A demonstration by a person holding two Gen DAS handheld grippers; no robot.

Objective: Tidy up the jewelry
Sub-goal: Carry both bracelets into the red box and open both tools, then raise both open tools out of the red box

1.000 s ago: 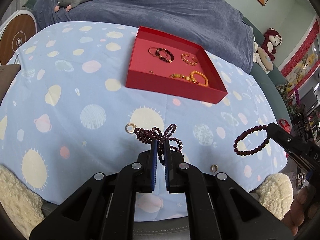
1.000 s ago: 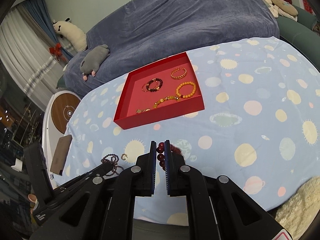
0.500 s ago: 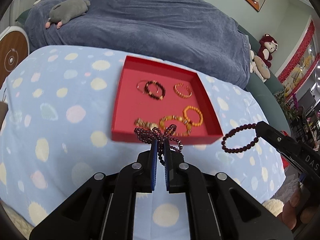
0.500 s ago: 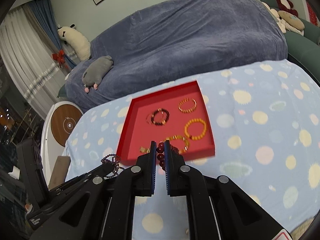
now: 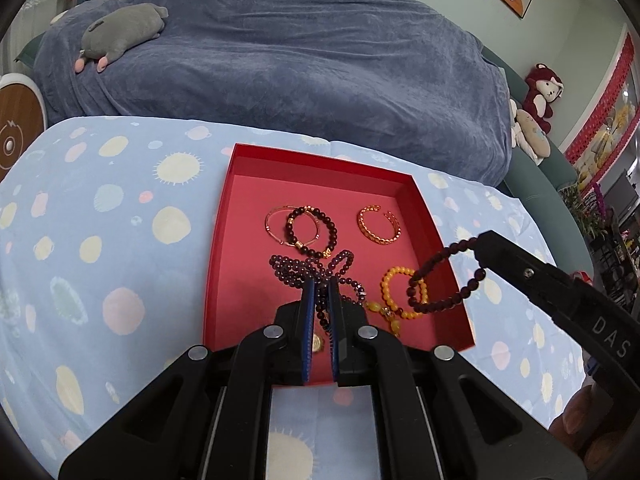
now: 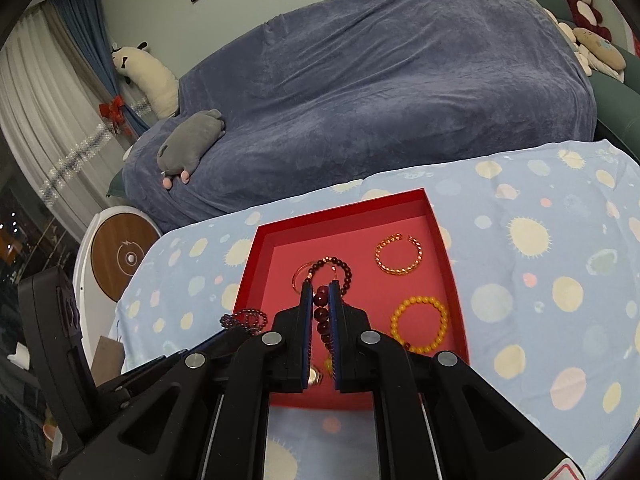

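Note:
A red tray point(image 5: 224, 240) lies on the spotted blue cloth and holds several bracelets, among them a gold bangle point(image 5: 378, 226) and a yellow bead bracelet point(image 5: 394, 282). My left gripper point(image 5: 320, 292) is shut on a looped purple bead strand point(image 5: 296, 270) and holds it above the tray's near half. My right gripper point(image 6: 321, 292) is shut on a dark red bead bracelet point(image 6: 320, 312), which hangs over the tray's right side in the left wrist view point(image 5: 440, 280). The red tray point(image 6: 256, 264) also shows in the right wrist view.
A sofa under a blue-grey blanket point(image 5: 320, 60) stands behind the table, with a grey plush toy point(image 5: 124, 30) on it. A round white and wood device point(image 6: 124, 256) sits to the left. The cloth point(image 6: 560, 280) stretches right of the tray.
Both grippers have moved forward from the table's near edge to above the tray, each carrying its bracelet. The small rings on the near cloth have dropped out of view.

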